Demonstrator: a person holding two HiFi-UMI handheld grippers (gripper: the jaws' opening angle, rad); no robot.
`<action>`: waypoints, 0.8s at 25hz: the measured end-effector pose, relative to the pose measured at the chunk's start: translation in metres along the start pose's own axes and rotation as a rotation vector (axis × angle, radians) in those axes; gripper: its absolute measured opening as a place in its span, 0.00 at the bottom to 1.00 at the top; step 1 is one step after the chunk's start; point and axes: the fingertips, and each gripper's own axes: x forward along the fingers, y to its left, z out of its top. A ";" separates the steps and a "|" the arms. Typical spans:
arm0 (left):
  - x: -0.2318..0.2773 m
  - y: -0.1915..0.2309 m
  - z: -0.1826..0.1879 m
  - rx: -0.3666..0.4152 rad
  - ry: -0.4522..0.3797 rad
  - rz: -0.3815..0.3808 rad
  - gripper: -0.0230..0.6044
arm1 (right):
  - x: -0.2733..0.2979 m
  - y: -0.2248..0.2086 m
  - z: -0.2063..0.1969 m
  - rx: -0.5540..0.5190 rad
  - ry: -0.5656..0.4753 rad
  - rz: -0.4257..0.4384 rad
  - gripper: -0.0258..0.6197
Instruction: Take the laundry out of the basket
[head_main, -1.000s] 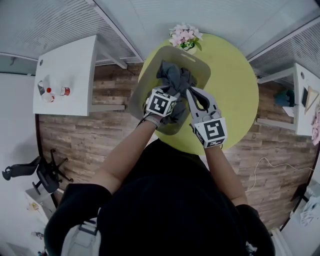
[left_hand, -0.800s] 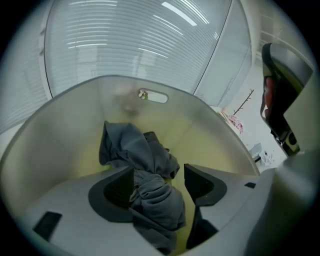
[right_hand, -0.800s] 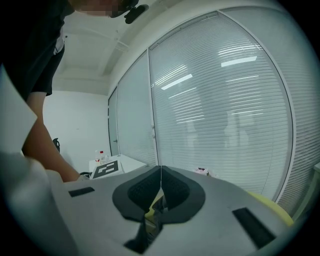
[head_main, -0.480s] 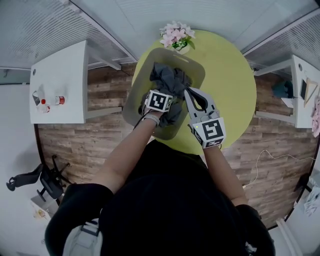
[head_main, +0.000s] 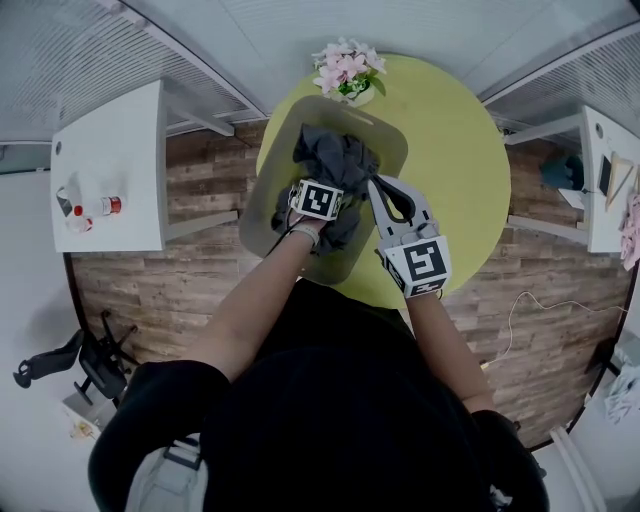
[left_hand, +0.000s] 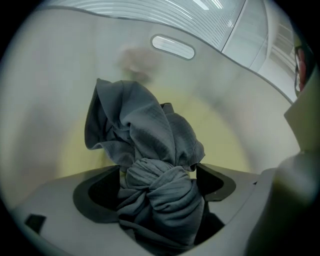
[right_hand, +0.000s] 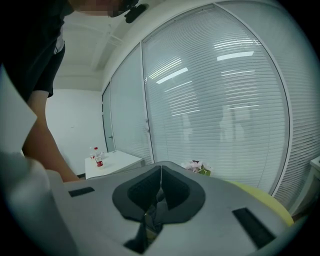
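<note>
1. Basket (head_main: 390, 128) stands on the round green table (head_main: 460, 170), toward its left edge and reaching to the far edge, where a pot of flowers (head_main: 343, 68) sits just beside its rim.
2. Laundry (left_hand: 145, 135), one bundle of grey cloth, lies inside the basket, heaped above the floor of it.
3. My left gripper (left_hand: 160, 172) points down into the basket. Jaws are narrow, clamped on a twisted knot of the cloth, with the rest standing up beyond them.
4. My right gripper (right_hand: 160, 182) is at the bundle's right side, over the basket's right rim. Jaws are closed tip to tip, and a thin fold of grey cloth appears pinched in the gap below the tips.
5. Step in hand, as I judge it: grasp made, lift not yet done.
6. Next move calls for raising both grippers together, high enough for the hanging cloth to clear the rim, then carrying it toward the bare right edge of the table.
7. Risk: right pinch looks slight and may slip.
</note>
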 end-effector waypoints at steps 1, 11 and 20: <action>0.003 0.001 -0.001 -0.004 0.002 -0.003 0.77 | 0.001 -0.001 -0.001 0.002 0.003 -0.002 0.08; 0.031 0.002 -0.006 -0.019 0.036 -0.044 0.81 | 0.006 -0.008 -0.014 0.016 0.038 -0.016 0.08; 0.051 0.005 -0.016 -0.002 0.077 -0.024 0.83 | 0.002 -0.011 -0.024 0.027 0.061 -0.032 0.08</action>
